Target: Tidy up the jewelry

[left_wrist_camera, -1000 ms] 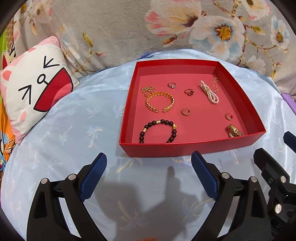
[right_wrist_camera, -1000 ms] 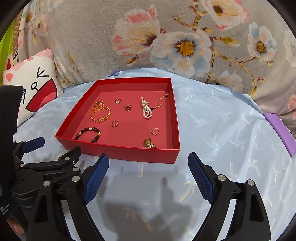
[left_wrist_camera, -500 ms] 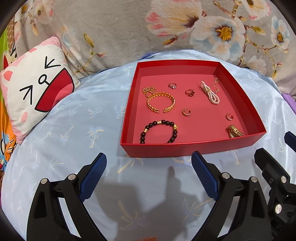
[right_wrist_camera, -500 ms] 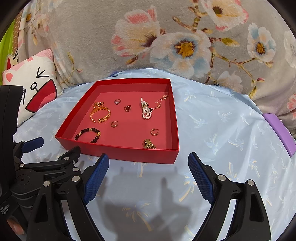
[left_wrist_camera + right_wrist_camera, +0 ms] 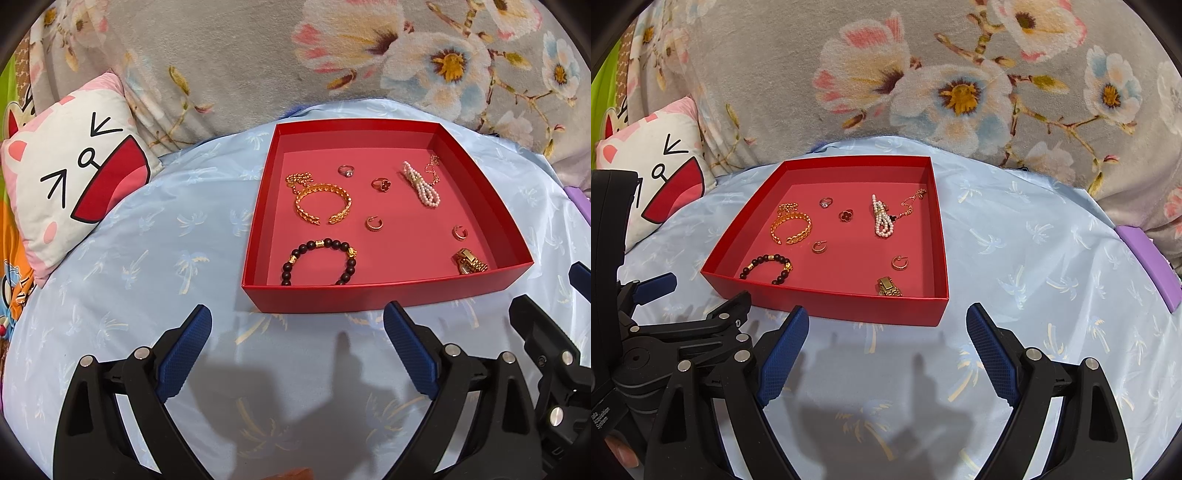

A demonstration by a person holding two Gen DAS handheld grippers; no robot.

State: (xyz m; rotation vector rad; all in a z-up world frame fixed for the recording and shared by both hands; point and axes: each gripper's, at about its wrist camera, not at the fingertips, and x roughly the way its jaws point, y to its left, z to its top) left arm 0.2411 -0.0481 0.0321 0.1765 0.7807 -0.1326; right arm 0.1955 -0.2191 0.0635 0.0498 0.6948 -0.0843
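A shallow red box [image 5: 369, 297] [image 5: 827, 308] rests on a pale blue sheet. Loose inside lie a gold cuff bangle [image 5: 322, 206] [image 5: 791, 228], a dark bead bracelet [image 5: 319, 260] [image 5: 767, 267], a pearl strand [image 5: 421, 184] [image 5: 882, 221], a gold watch [image 5: 470, 261] [image 5: 888, 287], two rings and two small hoop earrings. My left gripper [image 5: 297, 332] hovers open just short of the box's near wall. My right gripper [image 5: 886, 336] is open too, near the box's front right corner. Neither holds anything.
A cat-face pillow [image 5: 70, 177] lies to the left. A grey floral blanket [image 5: 923, 81] rises behind the box. A purple object [image 5: 1148, 258] sits at the right edge of the sheet. Bare sheet spreads right of the box.
Both views have shifted only slightly; the box sits a touch lower and closer in frame. Nothing was picked up or released.
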